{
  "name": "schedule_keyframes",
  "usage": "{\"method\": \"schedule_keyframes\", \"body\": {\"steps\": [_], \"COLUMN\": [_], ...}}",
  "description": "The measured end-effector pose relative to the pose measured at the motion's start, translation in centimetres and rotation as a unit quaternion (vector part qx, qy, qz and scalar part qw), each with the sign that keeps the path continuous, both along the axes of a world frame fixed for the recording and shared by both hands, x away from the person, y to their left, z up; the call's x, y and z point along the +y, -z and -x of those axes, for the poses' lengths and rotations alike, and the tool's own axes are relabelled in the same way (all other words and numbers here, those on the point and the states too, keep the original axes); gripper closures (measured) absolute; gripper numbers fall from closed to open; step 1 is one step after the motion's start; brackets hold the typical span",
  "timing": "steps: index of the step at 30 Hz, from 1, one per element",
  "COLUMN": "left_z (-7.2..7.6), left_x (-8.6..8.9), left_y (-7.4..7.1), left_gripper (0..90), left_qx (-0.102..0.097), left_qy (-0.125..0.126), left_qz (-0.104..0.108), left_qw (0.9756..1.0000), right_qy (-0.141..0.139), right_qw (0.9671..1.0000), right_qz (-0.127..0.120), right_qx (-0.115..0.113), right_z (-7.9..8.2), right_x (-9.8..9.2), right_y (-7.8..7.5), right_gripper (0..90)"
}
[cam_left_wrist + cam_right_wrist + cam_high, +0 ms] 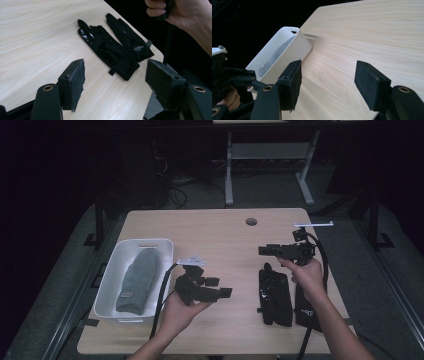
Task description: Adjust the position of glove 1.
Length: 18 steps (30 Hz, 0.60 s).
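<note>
right glove (306, 305) part-hidden — forearm, logo (138, 47) unreadable

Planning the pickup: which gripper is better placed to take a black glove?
Right, probably. The right gripper hovers open just beyond the black gloves, on their side of the table. The left gripper, also open, faces them from farther away, beside the white bin.

Bare wooden table (225, 232) between my grippers gives free passage; white bin (112, 280) walls off the left, black gloves (275, 295) lie right.
</note>
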<state>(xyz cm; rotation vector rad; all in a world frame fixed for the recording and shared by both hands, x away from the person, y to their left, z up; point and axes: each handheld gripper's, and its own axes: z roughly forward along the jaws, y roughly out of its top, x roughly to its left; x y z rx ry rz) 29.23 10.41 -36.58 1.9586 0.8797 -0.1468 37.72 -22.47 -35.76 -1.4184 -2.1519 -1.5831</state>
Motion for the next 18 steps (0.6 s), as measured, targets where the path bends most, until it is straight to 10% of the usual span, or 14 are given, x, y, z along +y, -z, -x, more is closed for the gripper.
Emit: {"method": "schedule_keyframes", "body": {"steps": [18], "left_z": [-0.3], "left_x": [-3.8], "left_y": [1.5], "left_gripper": [31.5], "left_qx": [0.009], "left_qy": [0.031], "left_qz": [0.011], "left_qw": [0.9994], "right_qy": [0.029], "right_qw": [0.9994], "right_qz": [0.014], "right_qx": [0.008], "right_z": [2.5], "right_x": [-4.8], "right_y": [1.6], "right_gripper": [38.2]}}
